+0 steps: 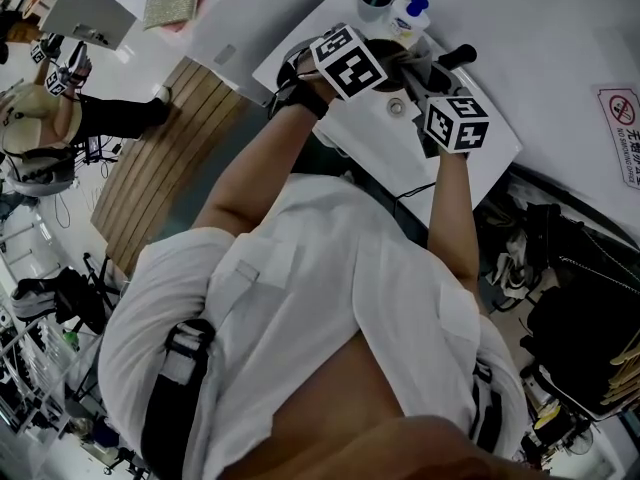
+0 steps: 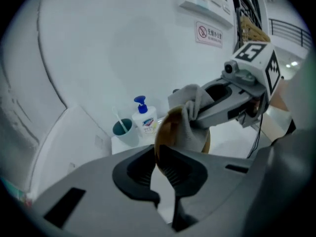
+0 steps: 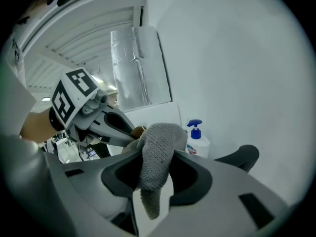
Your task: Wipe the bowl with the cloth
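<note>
The left tongs [image 2: 157,154] pinch nearly shut on the rim of the bowl [image 2: 164,128], which looks rigid, light and smooth, so likely to slip. The right tongs [image 3: 158,158], standing wide, hold the soft, bulky cloth [image 3: 159,142] bunched between them against the bowl, just beyond the left tongs.

bowl [image 2: 165,131]: warm brown | cloth [image 3: 158,153]: grey, knitted weave | soap bottle [image 2: 145,121]: white, blue pump (label mostly blue) | cup [image 2: 123,132]: teal | marker cube [image 1: 349,62]: black-and-white squares

A lab-like workroom: white table [image 1: 488,155], cables [image 1: 512,253] heaped on the floor at right, a no-smoking wall sign [image 1: 620,133], another person [image 1: 40,128] with marker cubes far left.
</note>
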`<state>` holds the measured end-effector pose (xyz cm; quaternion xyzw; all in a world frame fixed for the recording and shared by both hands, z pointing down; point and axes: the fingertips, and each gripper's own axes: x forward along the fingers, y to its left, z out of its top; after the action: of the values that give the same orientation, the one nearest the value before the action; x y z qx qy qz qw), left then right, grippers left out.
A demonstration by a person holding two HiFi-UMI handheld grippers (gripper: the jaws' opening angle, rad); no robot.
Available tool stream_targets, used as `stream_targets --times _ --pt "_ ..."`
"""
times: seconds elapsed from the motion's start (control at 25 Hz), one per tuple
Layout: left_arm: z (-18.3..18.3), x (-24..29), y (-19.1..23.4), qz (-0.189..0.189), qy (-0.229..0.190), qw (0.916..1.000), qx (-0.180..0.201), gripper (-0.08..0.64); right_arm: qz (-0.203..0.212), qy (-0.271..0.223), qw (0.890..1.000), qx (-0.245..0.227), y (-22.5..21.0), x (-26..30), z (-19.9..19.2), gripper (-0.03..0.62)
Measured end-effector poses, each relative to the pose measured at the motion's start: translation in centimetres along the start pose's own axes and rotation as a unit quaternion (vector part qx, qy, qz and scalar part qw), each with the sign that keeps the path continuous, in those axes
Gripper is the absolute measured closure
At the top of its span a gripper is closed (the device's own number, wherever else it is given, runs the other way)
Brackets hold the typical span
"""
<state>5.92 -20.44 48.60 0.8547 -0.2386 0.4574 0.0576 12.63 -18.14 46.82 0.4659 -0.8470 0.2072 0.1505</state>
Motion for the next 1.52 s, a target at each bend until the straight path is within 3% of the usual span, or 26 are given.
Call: stream_targets --times 0.12,0.2,0.28,0.36,0.48,0.56,0.76,0.92,1.0,1.12,1.2,1.24,1.4,1.52 --pt "-0.3 0.0 -0.2 0.007 0.016 0.9994 0.028 0.525 0.005 0.013 1.000 -0.009 -0.1 -0.2 -0.2 0.428" --pt "-0.2 0.1 -1.1 -0.004 0.025 0.9981 0.056 0.527 0.000 0.042 0.997 -0.066 0.3 0.1 -0.7 0.431" --pt "0.0 0.2 -2.2 -0.018 0.030 0.9957 0.086 0.531 -0.008 0.074 0.989 -0.130 0.8 0.5 -1.1 0.433" --pt "0.4 0.3 -3.1 -0.027 0.029 0.9938 0.104 0.532 -0.017 0.100 0.978 -0.180 1.2 1.0 -1.2 0.478" --pt "1.0 -0.1 -2.9 -0.016 0.015 0.9950 0.097 0.538 -0.033 0.130 0.964 -0.228 1.3 1.3 -1.4 0.505" --pt "1.4 -0.5 -2.4 -0.012 -0.004 0.9975 0.070 0.540 -0.042 0.122 0.967 -0.219 1.1 1.1 -1.4 0.509" --pt "2.0 -1.6 -1.1 0.003 -0.066 0.9978 -0.008 0.540 -0.051 0.048 0.992 -0.101 0.3 0.4 -0.6 0.502" --pt "2.1 -2.0 -0.4 -0.005 -0.117 0.9894 -0.086 0.538 -0.051 0.016 0.998 -0.026 -0.1 0.0 -0.7 0.497" --pt "2.1 -1.9 -0.8 -0.019 -0.126 0.9870 -0.098 0.536 -0.060 0.019 0.998 -0.023 -0.6 -0.1 -0.7 0.508" --pt "2.1 -1.4 -2.3 -0.034 -0.122 0.9903 -0.058 0.511 -0.095 0.051 0.991 -0.078 -1.7 -0.5 -0.8 0.535" --pt "2.1 -1.0 -2.8 -0.018 -0.111 0.9936 -0.010 0.428 -0.107 0.076 0.984 -0.122 -1.9 -0.5 -0.7 0.543" --pt "2.3 -1.0 -2.9 -0.005 -0.106 0.9942 0.014 0.423 -0.109 0.087 0.980 -0.144 -1.9 -0.5 -0.7 0.543" --pt "3.7 -1.2 -2.9 0.025 -0.104 0.9915 0.073 0.462 -0.110 0.141 0.958 -0.226 -1.4 -0.1 -0.9 0.543" --pt "4.2 -0.8 -3.3 0.021 -0.085 0.9890 0.119 0.506 -0.099 0.158 0.951 -0.247 -0.9 0.2 -1.0 0.543"
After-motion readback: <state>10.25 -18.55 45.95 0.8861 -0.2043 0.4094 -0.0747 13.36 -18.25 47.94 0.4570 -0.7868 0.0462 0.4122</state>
